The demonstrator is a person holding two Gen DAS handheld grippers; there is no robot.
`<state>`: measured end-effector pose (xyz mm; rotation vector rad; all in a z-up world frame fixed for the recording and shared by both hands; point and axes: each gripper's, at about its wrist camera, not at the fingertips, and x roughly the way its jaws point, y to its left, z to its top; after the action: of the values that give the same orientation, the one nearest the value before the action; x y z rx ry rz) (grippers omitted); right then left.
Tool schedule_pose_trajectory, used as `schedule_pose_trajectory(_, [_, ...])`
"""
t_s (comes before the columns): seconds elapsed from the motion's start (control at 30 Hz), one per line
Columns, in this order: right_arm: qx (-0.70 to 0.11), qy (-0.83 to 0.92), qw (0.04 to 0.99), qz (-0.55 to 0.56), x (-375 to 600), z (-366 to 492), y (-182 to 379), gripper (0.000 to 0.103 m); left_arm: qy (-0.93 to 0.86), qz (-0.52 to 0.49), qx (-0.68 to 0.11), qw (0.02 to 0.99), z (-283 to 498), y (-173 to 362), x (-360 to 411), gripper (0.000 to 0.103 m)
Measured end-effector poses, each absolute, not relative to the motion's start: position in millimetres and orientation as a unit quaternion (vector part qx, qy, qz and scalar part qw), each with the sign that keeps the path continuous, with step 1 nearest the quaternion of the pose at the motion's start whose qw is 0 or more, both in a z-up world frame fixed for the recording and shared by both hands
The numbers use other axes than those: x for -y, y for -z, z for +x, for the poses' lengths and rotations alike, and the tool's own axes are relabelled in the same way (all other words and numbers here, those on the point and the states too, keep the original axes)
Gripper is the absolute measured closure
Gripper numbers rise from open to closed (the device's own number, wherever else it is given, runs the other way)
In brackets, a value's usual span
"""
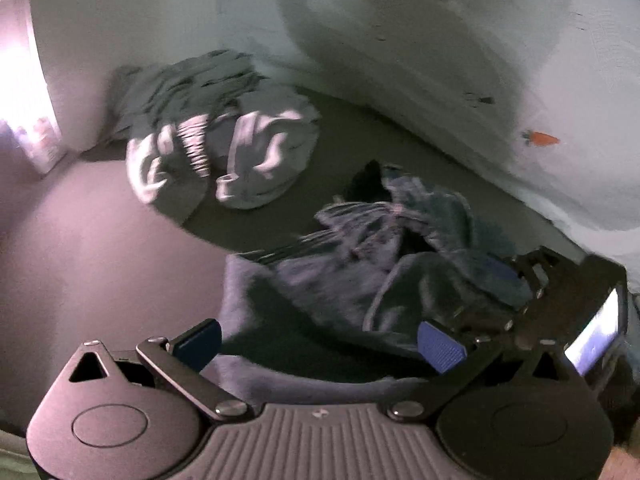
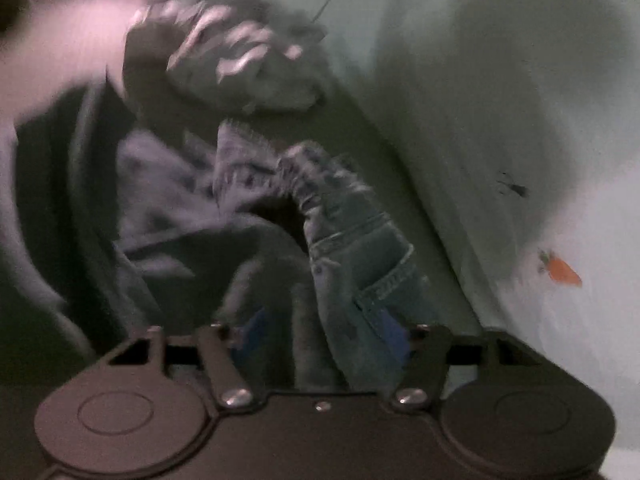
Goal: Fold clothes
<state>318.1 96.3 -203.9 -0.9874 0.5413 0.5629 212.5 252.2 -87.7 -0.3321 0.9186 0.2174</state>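
Observation:
My left gripper is open, its blue pads spread wide just above a dark blue garment lying on the surface. Behind that, a crumpled pair of jeans rises toward the right gripper at the right edge of the left wrist view. In the blurred right wrist view, the right gripper is shut on a bunched part of the jeans, whose stitched seams run up from between the fingers. A paler garment lies to their left.
A heap of grey and white clothes sits in the far corner, seen also as the heap. A pale wall with orange stickers borders the dark surface on the right. A lit screen glows at the right edge.

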Motion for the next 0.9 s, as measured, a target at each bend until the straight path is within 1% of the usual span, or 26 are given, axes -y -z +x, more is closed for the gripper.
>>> schedule_pose_trajectory(0.03, [-0.252,-0.267,0.802,-0.472,-96,322,200,0.090,-0.111,-0.159,-0.441,0.876,214,89,-257,0.000])
schedule_pose_trajectory(0.13, [-0.271,-0.304,0.807,-0.429,-83,340,173,0.094,-0.126,-0.165,-0.447,0.870,225,97,-274,0.000])
schedule_pose_trajectory(0.2, [-0.288,-0.328,0.802,-0.408,-76,351,160,0.094,-0.127,-0.173,-0.454,0.865,238,103,-285,0.000])
schedule_pose_trajectory(0.23, [-0.297,-0.341,0.796,-0.403,-74,356,156,0.093,-0.125,-0.176,-0.457,0.863,244,106,-288,0.000])
schedule_pose_trajectory(0.27, [-0.305,-0.347,0.795,-0.394,-74,360,154,0.086,-0.120,-0.178,-0.460,0.861,252,109,-293,0.000])
schedule_pose_trajectory(0.3, [-0.313,-0.352,0.794,-0.384,-73,363,153,0.079,-0.116,-0.178,-0.462,0.861,259,112,-295,0.000])
schedule_pose_trajectory(0.33, [-0.313,-0.349,0.799,-0.376,-72,363,150,0.062,-0.113,-0.174,-0.464,0.861,265,114,-296,0.000])
schedule_pose_trajectory(0.37, [-0.313,-0.346,0.804,-0.368,-71,362,147,0.056,-0.111,-0.168,-0.465,0.862,272,115,-296,0.000])
schedule_pose_trajectory(0.43, [-0.321,-0.341,0.808,-0.357,-71,361,148,0.056,-0.105,-0.155,-0.466,0.865,283,117,-296,0.000])
schedule_pose_trajectory(0.47, [-0.331,-0.339,0.804,-0.360,-81,364,157,0.056,-0.101,-0.150,-0.467,0.866,289,118,-295,0.000])
schedule_pose_trajectory(0.53, [-0.338,-0.323,0.784,-0.408,-88,361,172,0.056,-0.090,-0.147,-0.472,0.865,303,122,-294,0.000])
schedule_pose_trajectory(0.6, [-0.330,-0.297,0.762,-0.472,-93,356,187,0.075,-0.080,-0.148,-0.477,0.863,315,126,-291,0.000])
schedule_pose_trajectory(0.63, [-0.324,-0.296,0.753,-0.491,-93,353,188,0.091,-0.073,-0.149,-0.478,0.862,322,128,-290,0.000])
schedule_pose_trajectory(0.67, [-0.323,-0.295,0.755,-0.489,-91,356,182,0.094,-0.067,-0.149,-0.479,0.863,328,129,-289,0.000])
schedule_pose_trajectory(0.73, [-0.320,-0.291,0.760,-0.485,-87,363,169,0.093,-0.056,-0.152,-0.480,0.862,339,131,-288,0.000])
schedule_pose_trajectory(0.83, [-0.282,-0.235,0.793,-0.486,-77,401,137,0.093,-0.041,-0.159,-0.480,0.862,355,133,-286,0.000])
schedule_pose_trajectory(0.9, [-0.274,-0.180,0.815,-0.478,-74,425,124,0.090,-0.038,-0.156,-0.477,0.864,361,132,-284,0.000])
